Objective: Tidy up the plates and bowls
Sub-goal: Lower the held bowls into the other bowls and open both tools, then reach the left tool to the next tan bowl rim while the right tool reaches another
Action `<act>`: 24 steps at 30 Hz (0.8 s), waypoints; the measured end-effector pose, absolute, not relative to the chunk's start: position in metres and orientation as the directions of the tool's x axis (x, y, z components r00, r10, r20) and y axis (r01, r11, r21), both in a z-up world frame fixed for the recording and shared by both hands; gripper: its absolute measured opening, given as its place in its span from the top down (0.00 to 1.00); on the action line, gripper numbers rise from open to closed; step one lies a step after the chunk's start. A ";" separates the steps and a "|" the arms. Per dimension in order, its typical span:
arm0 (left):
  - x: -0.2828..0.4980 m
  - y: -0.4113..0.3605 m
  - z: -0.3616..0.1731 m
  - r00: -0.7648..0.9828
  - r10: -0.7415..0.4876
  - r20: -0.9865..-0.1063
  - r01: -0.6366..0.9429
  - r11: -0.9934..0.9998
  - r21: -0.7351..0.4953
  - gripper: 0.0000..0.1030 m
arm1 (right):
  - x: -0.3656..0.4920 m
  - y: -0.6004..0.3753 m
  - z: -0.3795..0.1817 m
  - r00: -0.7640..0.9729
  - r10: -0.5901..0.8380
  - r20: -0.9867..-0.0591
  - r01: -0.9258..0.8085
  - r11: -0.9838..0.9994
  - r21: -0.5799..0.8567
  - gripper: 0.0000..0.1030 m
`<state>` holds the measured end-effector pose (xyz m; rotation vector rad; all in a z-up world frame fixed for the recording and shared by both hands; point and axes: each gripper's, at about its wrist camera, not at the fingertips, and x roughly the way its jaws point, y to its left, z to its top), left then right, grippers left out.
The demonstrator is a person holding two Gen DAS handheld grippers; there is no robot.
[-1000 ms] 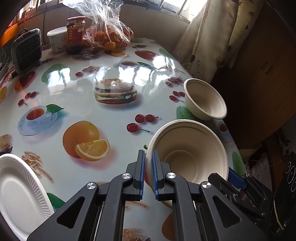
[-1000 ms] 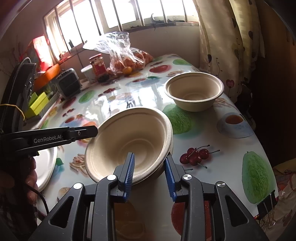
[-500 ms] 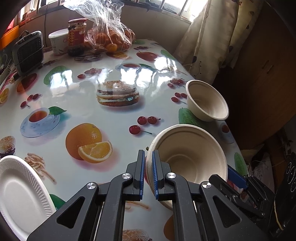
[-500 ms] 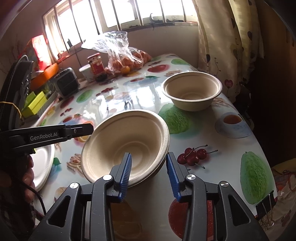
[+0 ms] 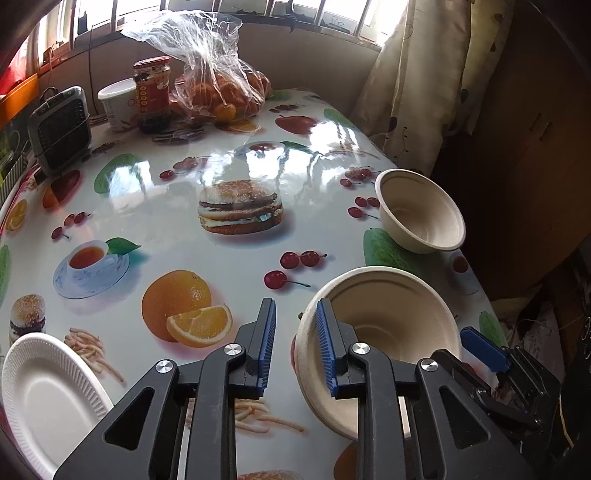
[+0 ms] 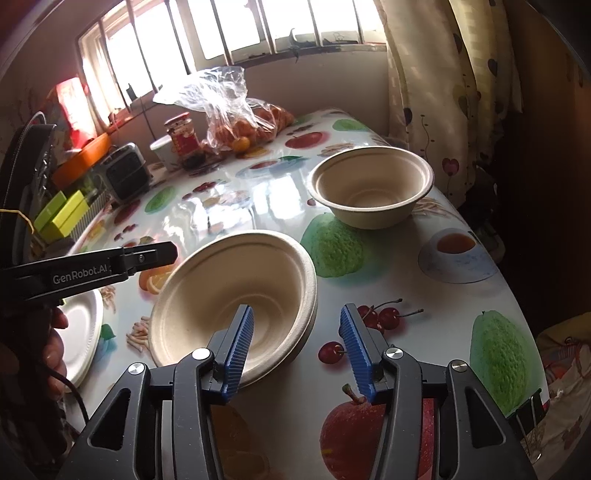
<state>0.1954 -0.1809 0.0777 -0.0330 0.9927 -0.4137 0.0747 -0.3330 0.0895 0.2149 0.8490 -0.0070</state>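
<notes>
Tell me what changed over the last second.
The left gripper, earlier shut on the rim of the near beige paper bowl, has opened and let go. The right gripper spread wider. The far beige bowl and white foam plate stayed put.

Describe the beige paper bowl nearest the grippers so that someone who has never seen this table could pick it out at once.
Start at the fruit-print tablecloth under the barred window. At its near end a beige moulded-paper bowl sits between the two open black grippers. Unlike the matching far bowl by the curtain, its rim has a blue finger pad over it.
</notes>
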 end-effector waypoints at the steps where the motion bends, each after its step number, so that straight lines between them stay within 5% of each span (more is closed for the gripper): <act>1: 0.196 -0.182 0.078 0.477 -0.353 -0.805 0.325 0.922 -0.211 0.69 | 0.075 -0.334 0.090 0.664 0.079 -0.744 0.092 0.978 0.187 0.51; 24: 0.225 -0.210 0.096 0.519 -0.325 -0.791 0.368 0.920 -0.136 0.60 | 0.103 -0.372 0.106 0.689 0.008 -0.725 0.154 0.975 0.158 0.48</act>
